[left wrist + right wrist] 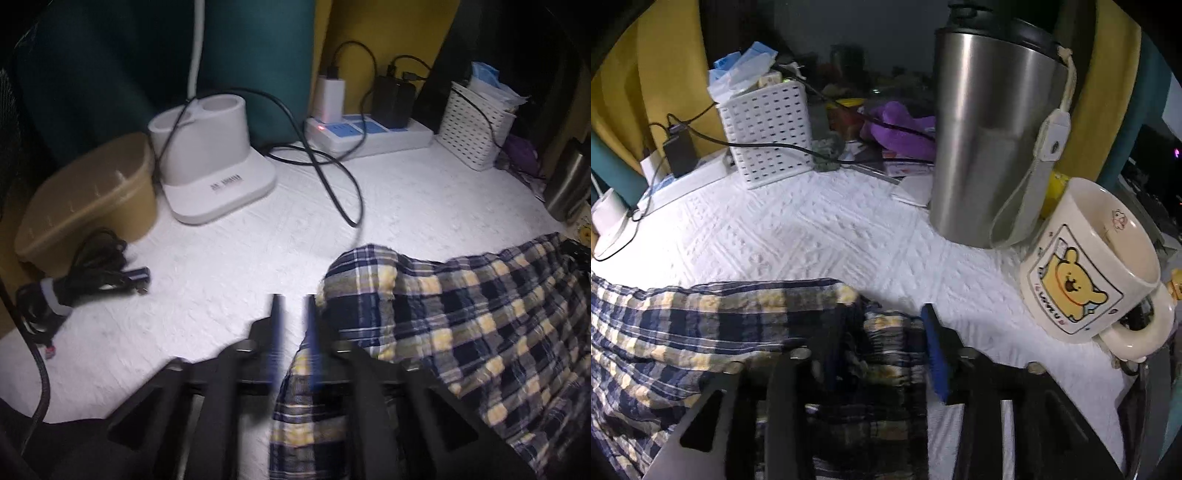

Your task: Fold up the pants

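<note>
Left wrist view: the left gripper point(293, 306) has its jaws partly apart, white cloth showing between the tips; the plaid pants point(461, 325) lie from 3 to 6 o'clock, their hem just beside the right finger, nothing visibly pinched. Open tablecloth point(221, 258) runs toward 11 o'clock, bounded by a cable bundle point(81, 284), white stand point(214, 162) and power strip point(369, 134).

Right wrist view: the right gripper point(882, 332) is partly open with bunched pants point(701, 325) between its fingers; whether the pads press it I cannot tell. A steel tumbler point(990, 140) at 1 o'clock and a mug point(1089, 266) at 3 o'clock crowd that edge.
</note>
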### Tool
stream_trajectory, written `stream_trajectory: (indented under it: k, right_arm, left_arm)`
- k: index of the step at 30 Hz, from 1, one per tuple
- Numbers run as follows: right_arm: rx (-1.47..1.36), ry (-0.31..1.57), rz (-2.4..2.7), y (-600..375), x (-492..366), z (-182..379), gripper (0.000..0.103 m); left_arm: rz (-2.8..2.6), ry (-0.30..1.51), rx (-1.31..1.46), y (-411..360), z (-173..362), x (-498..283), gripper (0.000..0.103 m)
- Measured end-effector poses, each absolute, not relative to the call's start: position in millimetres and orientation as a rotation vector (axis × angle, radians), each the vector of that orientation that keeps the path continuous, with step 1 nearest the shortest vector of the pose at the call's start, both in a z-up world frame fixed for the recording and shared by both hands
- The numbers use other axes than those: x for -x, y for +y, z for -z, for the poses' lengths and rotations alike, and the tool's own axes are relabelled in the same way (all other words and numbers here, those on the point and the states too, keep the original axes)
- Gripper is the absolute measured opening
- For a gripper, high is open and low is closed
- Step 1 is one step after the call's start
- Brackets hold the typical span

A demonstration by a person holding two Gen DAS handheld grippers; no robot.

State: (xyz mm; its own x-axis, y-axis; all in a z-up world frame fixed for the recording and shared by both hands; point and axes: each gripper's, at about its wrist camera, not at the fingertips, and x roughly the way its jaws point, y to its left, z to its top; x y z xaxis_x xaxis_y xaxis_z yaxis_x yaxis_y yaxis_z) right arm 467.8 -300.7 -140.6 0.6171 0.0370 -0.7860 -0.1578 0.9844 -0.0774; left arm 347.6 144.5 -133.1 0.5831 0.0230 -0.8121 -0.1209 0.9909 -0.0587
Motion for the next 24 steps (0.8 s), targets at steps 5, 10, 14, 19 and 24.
stream_trajectory:
  k: [5,10,14,19,24]
  right_arm:
    - [0.148,0.909,-0.099,-309,-462,143,0.061]
    - [0.144,0.915,-0.099,-314,-454,146,0.061]
    - [0.138,0.913,-0.094,-317,-450,145,0.061]
    - [0.143,0.916,-0.094,-316,-450,146,0.061]
    - [0.152,0.920,-0.082,-315,-451,146,0.070]
  left_arm:
    - [-0.036,0.946,0.071,125,143,-343,0.059]
    - [0.034,0.930,0.015,104,142,-338,0.026]
    - [0.037,0.917,-0.042,96,139,-336,0.003]
    - [-0.191,0.826,-0.063,123,125,-332,0.002]
    - [-0.204,0.831,-0.014,137,126,-328,0.003]
